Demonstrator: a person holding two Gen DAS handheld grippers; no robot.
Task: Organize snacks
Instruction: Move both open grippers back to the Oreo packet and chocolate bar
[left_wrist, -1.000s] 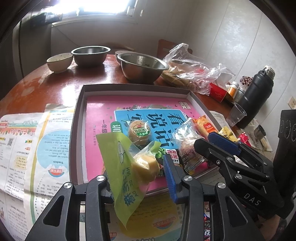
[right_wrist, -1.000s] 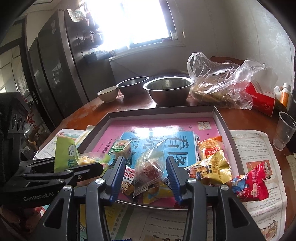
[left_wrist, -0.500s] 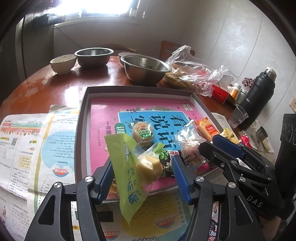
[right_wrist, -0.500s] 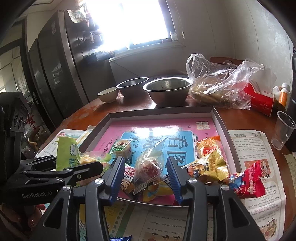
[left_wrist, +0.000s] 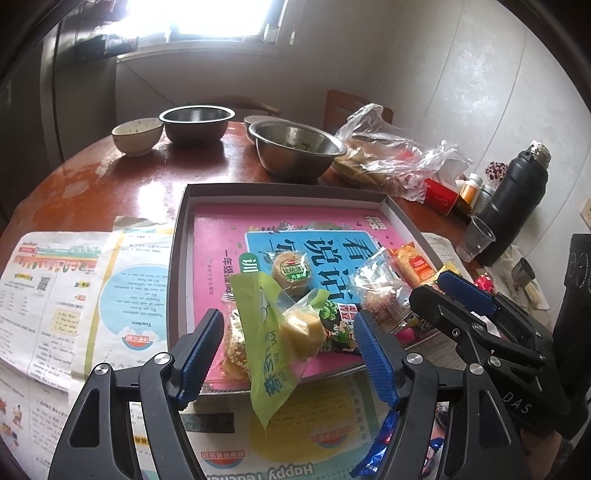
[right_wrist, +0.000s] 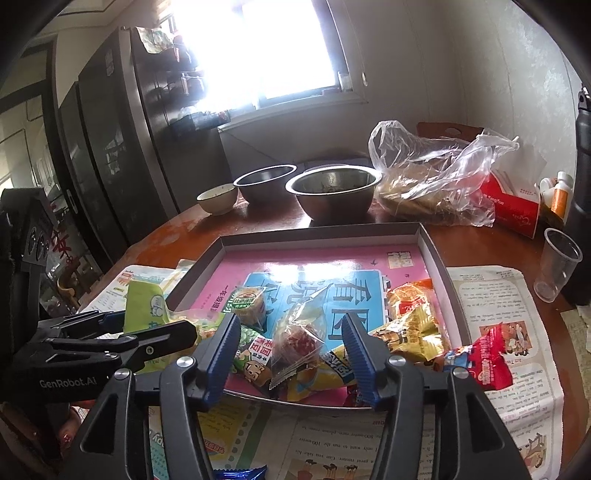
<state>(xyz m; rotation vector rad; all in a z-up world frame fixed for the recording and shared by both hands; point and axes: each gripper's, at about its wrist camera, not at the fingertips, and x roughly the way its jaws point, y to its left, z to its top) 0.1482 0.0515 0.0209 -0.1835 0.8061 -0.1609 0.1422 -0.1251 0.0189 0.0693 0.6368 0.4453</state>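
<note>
We are opening both claws: left claw (left_wrist: 288, 354) frees the green packet (left_wrist: 273, 343), right claw (right_wrist: 288, 354) the clear packet (right_wrist: 299, 336), both in the tray (right_wrist: 436, 254). A red packet (right_wrist: 480, 354) remains right of it on the worktop.

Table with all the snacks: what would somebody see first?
Probably the gray tray with the bright pink book inside it, in the middle of the table, with shiny snack packets piled at its near edge. Then the green packet between the left claw pads, whose jaws are opening.
</note>
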